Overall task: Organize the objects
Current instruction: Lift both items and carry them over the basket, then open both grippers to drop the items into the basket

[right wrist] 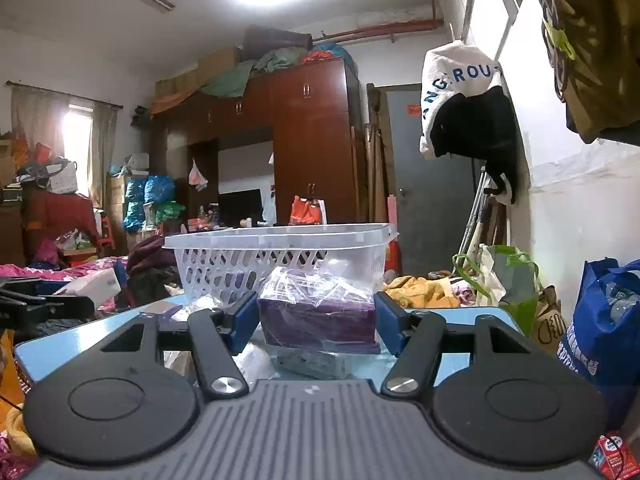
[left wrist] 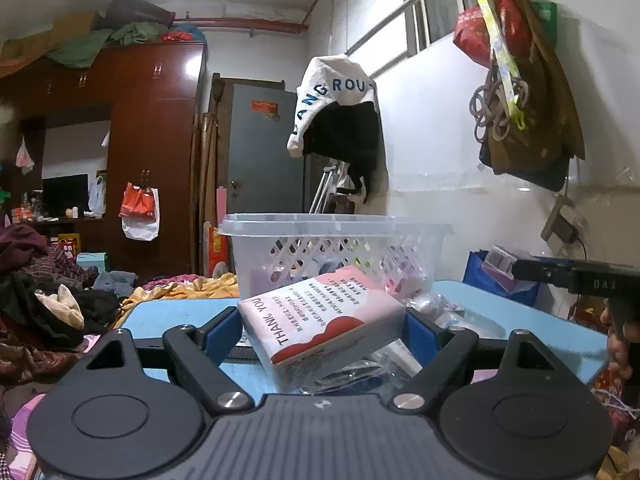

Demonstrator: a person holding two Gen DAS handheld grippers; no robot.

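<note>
My left gripper [left wrist: 320, 326] is shut on a pink-and-white packet [left wrist: 324, 320] printed "THANK YOU", which sits tilted between the blue pads [left wrist: 224, 332] above the light blue table [left wrist: 168, 312]. In the right wrist view my right gripper [right wrist: 316, 316] is shut on a purple packet in clear plastic wrap [right wrist: 320, 316], held level just over the table [right wrist: 80, 336]. A clear lattice basket [left wrist: 332, 228] [right wrist: 280, 240] stands on the table right behind both packets. The other gripper shows at the edge of each view: the right one [left wrist: 576, 276], the left one [right wrist: 40, 304].
Loose plastic-wrapped packets [left wrist: 372, 372] lie on the table under the left gripper, and a dark packet [right wrist: 312, 362] lies under the purple one. A blue bag [right wrist: 604, 320] and a green-handled bag [right wrist: 508, 276] stand right of the table. Piled clothes [left wrist: 48, 308] lie to the left.
</note>
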